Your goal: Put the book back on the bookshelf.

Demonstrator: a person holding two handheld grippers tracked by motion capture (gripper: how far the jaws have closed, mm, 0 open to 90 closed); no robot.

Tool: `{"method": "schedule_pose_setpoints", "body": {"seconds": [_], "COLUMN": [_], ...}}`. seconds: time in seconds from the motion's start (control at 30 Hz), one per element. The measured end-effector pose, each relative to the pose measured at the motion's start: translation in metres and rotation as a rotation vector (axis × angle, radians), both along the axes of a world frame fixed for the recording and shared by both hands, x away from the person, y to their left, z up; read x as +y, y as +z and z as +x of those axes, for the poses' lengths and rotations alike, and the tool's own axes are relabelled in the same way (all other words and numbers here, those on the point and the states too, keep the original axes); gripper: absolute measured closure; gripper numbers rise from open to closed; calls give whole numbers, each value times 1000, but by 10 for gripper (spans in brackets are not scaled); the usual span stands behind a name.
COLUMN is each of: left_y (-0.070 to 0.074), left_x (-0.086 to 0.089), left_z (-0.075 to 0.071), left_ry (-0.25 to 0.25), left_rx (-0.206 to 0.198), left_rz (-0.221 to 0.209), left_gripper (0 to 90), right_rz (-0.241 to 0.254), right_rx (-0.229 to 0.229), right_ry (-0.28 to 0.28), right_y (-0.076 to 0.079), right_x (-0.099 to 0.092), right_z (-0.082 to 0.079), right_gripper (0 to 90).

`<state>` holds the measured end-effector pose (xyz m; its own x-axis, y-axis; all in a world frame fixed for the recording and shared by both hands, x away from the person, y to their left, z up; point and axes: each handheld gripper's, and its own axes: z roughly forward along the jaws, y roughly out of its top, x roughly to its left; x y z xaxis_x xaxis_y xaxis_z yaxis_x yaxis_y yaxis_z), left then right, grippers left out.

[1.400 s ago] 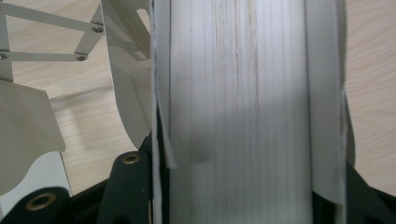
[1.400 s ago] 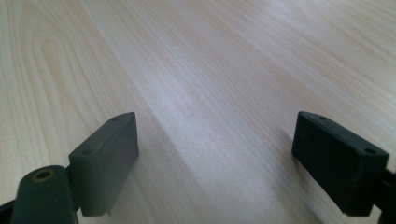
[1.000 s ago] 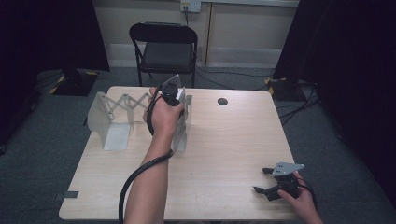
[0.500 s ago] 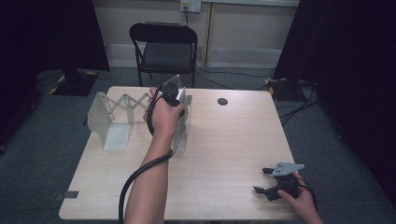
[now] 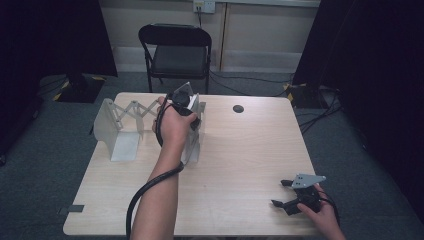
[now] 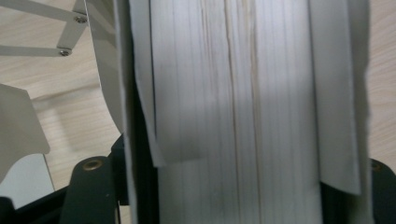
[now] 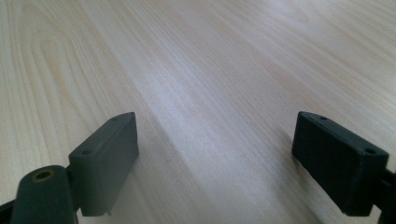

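Note:
A grey metal folding rack (image 5: 107, 125) with scissor links (image 5: 135, 109) stands on the left of the table. My left gripper (image 5: 194, 120) sits over its right end plate (image 5: 192, 150), held from above by a hand. In the left gripper view the left gripper (image 6: 233, 186) has just been opening its jaws. The plate (image 6: 233, 93) stands upright between them, and the pads are apart from it. My right gripper (image 5: 279, 192) rests low at the table's near right corner. The right gripper (image 7: 215, 158) is open over bare wood with nothing between its fingers.
The wooden table (image 5: 240, 150) has a small dark round cap (image 5: 238, 108) at the back. A black folding chair (image 5: 177, 50) stands behind the table. A black cable (image 5: 145, 192) trails from the left gripper along the forearm.

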<state>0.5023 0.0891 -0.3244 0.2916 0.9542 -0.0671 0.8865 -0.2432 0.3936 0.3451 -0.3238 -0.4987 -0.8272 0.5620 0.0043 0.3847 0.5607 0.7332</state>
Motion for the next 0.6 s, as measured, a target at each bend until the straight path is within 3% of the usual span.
{"method": "schedule_pose_setpoints", "body": {"seconds": [0.6], "left_y": [3], "left_x": [7], "left_z": [-10], "left_ry": [-34], "left_rx": [-11], "left_rz": [-22], "left_gripper": [270], "right_rz": [0], "right_rx": [0], "right_ry": [1], "right_y": [0], "right_x": [0], "right_z": [0], "right_gripper": [140]}}
